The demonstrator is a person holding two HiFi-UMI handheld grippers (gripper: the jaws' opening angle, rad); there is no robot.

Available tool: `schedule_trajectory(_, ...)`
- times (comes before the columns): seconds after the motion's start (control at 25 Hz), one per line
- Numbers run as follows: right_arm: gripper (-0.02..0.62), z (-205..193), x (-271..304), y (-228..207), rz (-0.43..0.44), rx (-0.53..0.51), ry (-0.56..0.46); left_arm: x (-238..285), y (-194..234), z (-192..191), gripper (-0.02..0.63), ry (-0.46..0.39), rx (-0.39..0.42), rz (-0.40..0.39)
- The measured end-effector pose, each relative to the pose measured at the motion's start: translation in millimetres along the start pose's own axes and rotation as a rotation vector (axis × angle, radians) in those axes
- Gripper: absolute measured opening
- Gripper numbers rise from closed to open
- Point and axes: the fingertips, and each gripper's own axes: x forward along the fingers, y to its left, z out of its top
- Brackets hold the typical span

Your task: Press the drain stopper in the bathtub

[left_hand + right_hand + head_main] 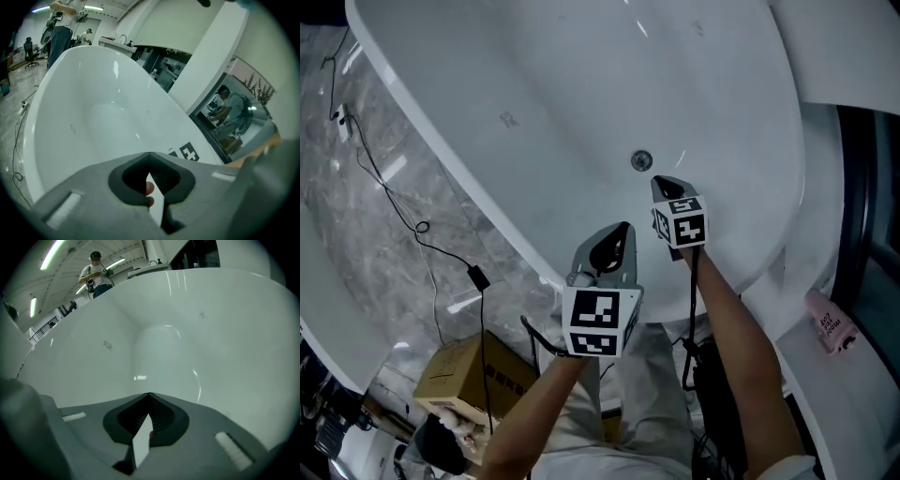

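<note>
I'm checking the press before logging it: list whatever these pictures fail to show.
Drain stopper: too small in head view to tell raised or pressed; neither gripper view shows it.
Right gripper: head view cannot settle whether it touches the bathtub.

Nothing here actually reads, tbh. The cardboard box [459, 373] has dark print along its side and the pink bottle [828, 323] carries red lettering (both too small and blurry). The faint mark on the bathtub [508, 119] wall is illegible too.
</note>
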Motion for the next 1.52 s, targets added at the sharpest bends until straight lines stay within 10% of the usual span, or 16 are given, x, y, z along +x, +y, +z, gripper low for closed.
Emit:
schedule_trajectory(0.84,0.003,127,-260,78,0.069,0.104,-0.288,-177,-96,138,-0.002,-0.086,0.177,-0.071)
schedule_trajectory(1.52,0.003,236,-473,152,0.083,-0.021,-0.534,-308,-167,219,-0.002,-0.226,0.249,-0.149)
